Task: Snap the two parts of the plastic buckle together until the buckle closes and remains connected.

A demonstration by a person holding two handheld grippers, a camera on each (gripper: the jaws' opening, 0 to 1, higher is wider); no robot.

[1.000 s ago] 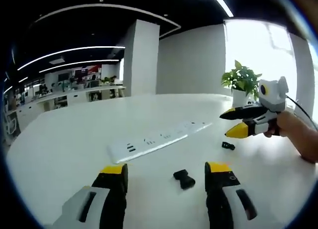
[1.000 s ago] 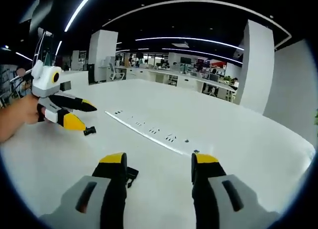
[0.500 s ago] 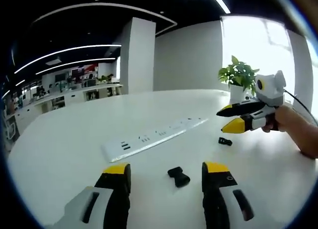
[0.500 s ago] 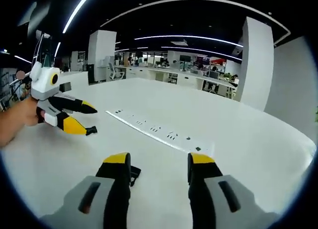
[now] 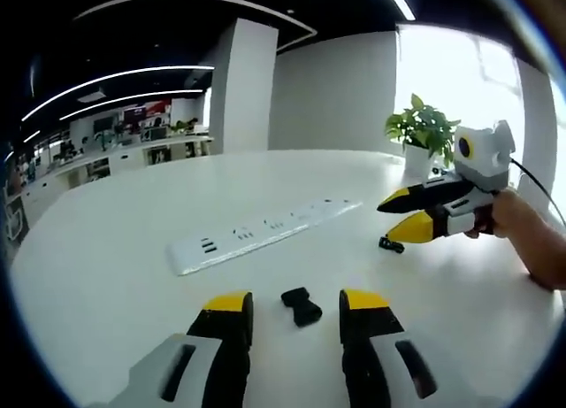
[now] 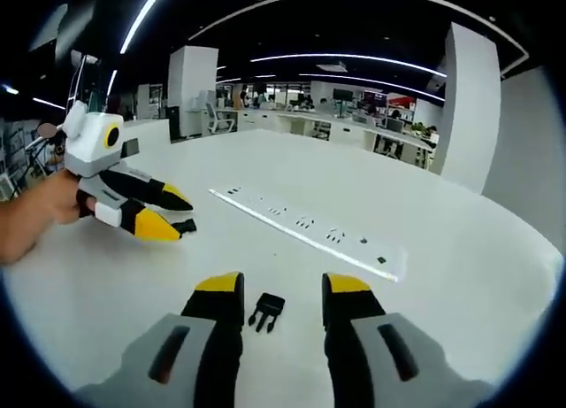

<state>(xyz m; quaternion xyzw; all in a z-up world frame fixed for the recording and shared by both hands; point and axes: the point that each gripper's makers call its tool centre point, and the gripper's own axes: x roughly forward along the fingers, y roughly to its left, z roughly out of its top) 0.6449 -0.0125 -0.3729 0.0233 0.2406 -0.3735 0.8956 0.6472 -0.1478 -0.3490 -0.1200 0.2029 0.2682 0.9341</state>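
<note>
In the left gripper view, the left gripper (image 5: pixel 295 309) hangs low over the white table (image 5: pixel 106 257) with its yellow-tipped jaws parted and nothing between them but air; one black buckle half (image 5: pixel 302 305) lies on the tabletop just ahead, lined up with the gap. In the right gripper view, the right gripper (image 6: pixel 270 290) sits the same way, jaws apart and empty, with the pronged buckle half (image 6: pixel 266 311) lying in line with its opening.

The step in hand looks like the pick-up of both halves. To do it well, each gripper should probably drop straight down so the jaws straddle the piece, then close across its flat sides and leave the mating end free: the prongs on one half, the socket mouth on the other. A grip over the prongs would likely stop them flexing when the halves are pushed together. Both pieces are small and light, so a jaw tip nudging one first may skid it away.

Farther out, a long white power strip (image 5: pixel 265 234) lies across the middle of the table, and a potted plant (image 5: pixel 423 141) stands near the far edge.

No brand, label or writing is legible.
</note>
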